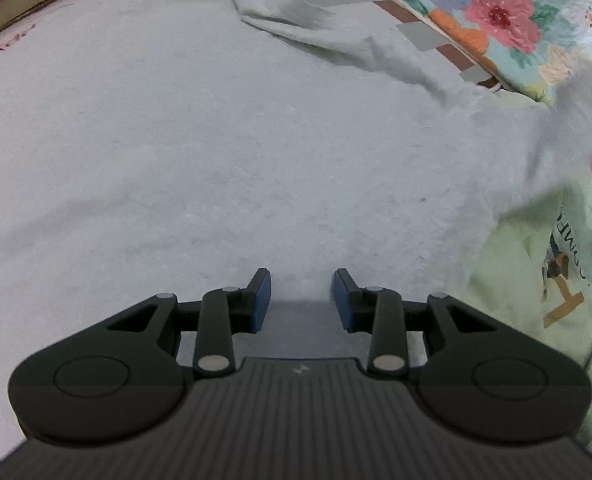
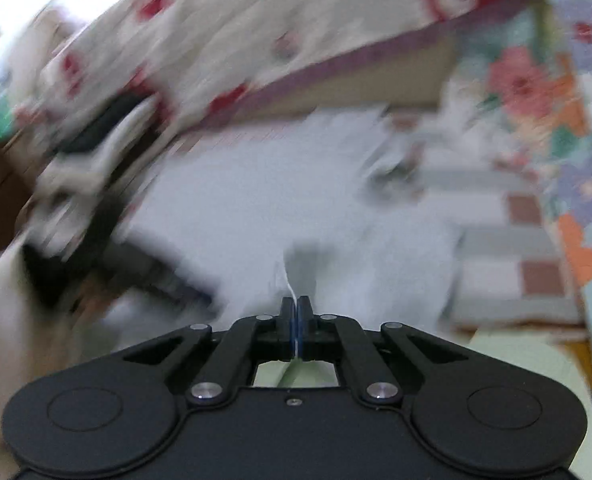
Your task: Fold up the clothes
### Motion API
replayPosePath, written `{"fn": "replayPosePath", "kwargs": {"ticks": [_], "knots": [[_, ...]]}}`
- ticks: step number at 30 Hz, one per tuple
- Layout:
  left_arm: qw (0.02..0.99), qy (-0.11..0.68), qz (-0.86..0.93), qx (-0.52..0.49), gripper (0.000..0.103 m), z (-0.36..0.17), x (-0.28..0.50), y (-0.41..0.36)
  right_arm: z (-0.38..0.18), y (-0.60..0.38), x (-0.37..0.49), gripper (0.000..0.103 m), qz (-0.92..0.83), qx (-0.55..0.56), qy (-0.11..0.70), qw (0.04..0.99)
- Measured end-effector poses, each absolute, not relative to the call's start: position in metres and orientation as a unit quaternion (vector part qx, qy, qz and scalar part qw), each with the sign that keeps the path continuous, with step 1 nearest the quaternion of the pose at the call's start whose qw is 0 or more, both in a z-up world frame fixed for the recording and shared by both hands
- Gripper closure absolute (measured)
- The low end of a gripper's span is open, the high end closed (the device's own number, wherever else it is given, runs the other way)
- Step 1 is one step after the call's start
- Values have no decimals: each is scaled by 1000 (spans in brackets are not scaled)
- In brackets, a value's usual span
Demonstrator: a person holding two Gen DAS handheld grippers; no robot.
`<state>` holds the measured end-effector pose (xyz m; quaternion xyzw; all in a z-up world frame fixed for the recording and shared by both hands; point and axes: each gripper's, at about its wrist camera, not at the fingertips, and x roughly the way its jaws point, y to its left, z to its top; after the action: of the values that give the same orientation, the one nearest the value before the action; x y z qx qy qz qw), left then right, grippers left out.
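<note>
We held the right gripper closed on an edge of the grey garment, which lay spread on the bed, probably to carry it over for a fold, while our left gripper hovered half open above the cloth.

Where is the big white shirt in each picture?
Left wrist view: the white shirt fills the middle, spread flat ahead of the open left claw.
Right wrist view: it is blurry in the centre, pinched by the right claw.
Shared landmark: flowery quilt.
</note>
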<state>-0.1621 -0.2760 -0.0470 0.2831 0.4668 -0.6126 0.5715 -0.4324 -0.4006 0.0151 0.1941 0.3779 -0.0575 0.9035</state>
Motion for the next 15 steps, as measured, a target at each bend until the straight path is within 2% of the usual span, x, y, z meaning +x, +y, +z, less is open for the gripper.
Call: {"fn": "replayPosePath", "kwargs": {"ticks": [7, 9, 12, 14, 15], "knots": [[571, 466, -608, 294, 69, -47, -163, -275, -24, -386, -465, 100, -54, 265, 410, 871], [572, 470, -605, 291, 68, -48, -160, -273, -35, -382, -474, 94, -53, 285, 419, 860], [576, 476, -600, 286, 68, -49, -156, -272, -52, -375, -488, 93, -51, 315, 432, 844], [579, 477, -596, 285, 67, -49, -154, -273, -43, -386, -490, 89, -59, 342, 397, 850], [581, 478, -595, 285, 67, -49, -153, -273, -36, -396, -489, 80, -69, 352, 375, 855]]}}
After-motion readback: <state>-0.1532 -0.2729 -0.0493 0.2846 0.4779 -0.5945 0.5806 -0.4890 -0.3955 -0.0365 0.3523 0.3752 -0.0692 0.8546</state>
